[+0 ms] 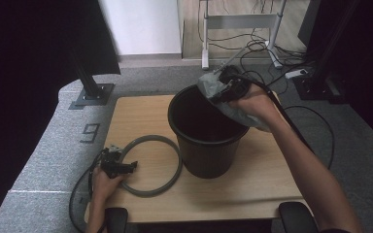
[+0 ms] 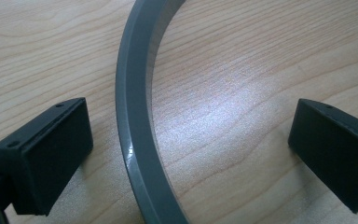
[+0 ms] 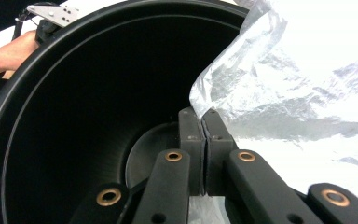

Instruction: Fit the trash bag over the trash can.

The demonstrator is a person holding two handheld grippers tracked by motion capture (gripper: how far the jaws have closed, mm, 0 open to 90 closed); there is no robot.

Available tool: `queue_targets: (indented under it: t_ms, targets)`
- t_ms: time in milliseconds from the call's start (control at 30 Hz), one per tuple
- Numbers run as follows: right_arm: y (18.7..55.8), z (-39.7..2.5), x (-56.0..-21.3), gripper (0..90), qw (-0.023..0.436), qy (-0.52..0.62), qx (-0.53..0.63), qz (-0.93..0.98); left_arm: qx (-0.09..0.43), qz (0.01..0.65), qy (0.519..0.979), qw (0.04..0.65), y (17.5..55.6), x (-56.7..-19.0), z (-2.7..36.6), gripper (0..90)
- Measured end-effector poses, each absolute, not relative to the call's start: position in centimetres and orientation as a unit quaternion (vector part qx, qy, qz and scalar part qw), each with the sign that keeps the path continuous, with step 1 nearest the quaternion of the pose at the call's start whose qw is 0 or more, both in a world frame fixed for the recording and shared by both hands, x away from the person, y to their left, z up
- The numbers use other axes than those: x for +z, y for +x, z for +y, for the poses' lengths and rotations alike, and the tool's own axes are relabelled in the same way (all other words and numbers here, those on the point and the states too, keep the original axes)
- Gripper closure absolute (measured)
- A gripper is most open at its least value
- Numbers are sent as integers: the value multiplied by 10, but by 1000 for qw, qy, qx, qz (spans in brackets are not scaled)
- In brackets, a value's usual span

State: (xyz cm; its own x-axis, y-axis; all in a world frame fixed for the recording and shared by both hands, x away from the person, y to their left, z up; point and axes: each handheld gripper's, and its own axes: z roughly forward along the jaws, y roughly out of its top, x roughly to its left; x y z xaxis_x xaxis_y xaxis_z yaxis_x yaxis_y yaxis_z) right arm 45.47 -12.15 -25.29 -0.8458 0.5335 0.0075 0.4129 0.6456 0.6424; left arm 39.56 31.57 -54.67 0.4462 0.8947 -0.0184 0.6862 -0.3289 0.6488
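Right tool [image 1: 222, 86], above the far right rim of the black bin [image 1: 209, 145]: jaws pressed together, pinching an edge of the translucent bag [image 3: 279, 79]. The bag spreads to the right of this tool, outside the bin wall; the bin's dark interior lies to its left and below it. Left tool [image 2: 186, 144], low over the wooden worktop [image 1: 141, 116]: jaws spread wide, gripping nothing. The grey ring [image 2: 135, 140] lies flat on the worktop and passes between these jaws, nearer the left one, touching neither. The bin stands just beside the ring.
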Motion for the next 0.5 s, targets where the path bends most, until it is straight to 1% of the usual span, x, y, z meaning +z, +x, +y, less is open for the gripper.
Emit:
queue_targets:
  t_ms: [233,500]
  targets:
    - [460,-96,-265,869,72,249,330,908,175,496,796,299,396,-547,316,0]
    - [463,-71,-288,865,44,238,314,918,175,496,796,299,396,-547,316,0]
